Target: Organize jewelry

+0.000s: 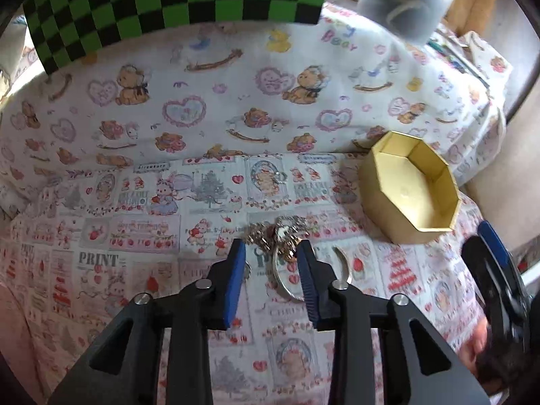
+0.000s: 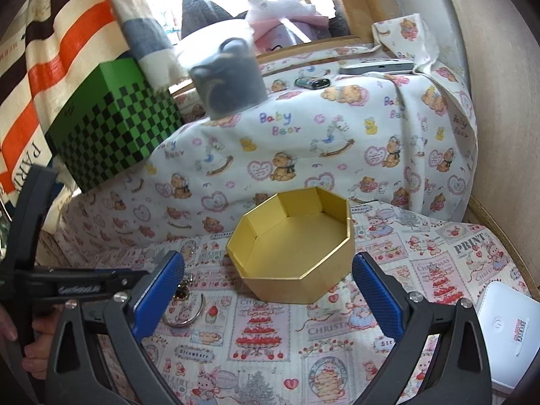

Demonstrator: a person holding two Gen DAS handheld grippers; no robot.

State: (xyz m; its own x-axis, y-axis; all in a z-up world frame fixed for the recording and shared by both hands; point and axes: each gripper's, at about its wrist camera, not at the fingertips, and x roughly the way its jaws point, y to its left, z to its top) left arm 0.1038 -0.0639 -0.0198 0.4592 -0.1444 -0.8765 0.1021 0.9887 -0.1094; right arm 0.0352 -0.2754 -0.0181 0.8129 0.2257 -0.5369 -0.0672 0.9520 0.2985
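**A:** Between the ribbed blue pads of the left gripper [image 1: 271, 251], what lies on the printed Christmas-pattern cloth [image 1: 135, 243]?

**B:** A tangled heap of silver and gold chain jewelry [image 1: 280, 233], with a smooth, thin silver bangle [image 1: 287, 280] curving under it. The jaws stand partly open on either side of the heap; I cannot tell whether the pads touch the metal.

**A:** And the box?

**B:** The gold octagonal cardboard box [image 2: 293, 246], matte and flat-walled, sits open-topped on the same cloth, to the right of the jewelry and apart from it.

**A:** Where is the right gripper [image 2: 270, 287]?

**B:** Its jaws are spread wide with nothing in them, the box's near wall sitting between the tips. The bangle shows just behind its left pad.

**A:** What bounds the space?

**B:** Behind rises a soft white teddy-bear-print blanket [image 2: 337, 141], draped as a step. On it stand a green-and-black checkered box [image 2: 114, 125] at left and a blurred grey container [image 2: 229, 81]. Bare cloth lies in front of the gold box.
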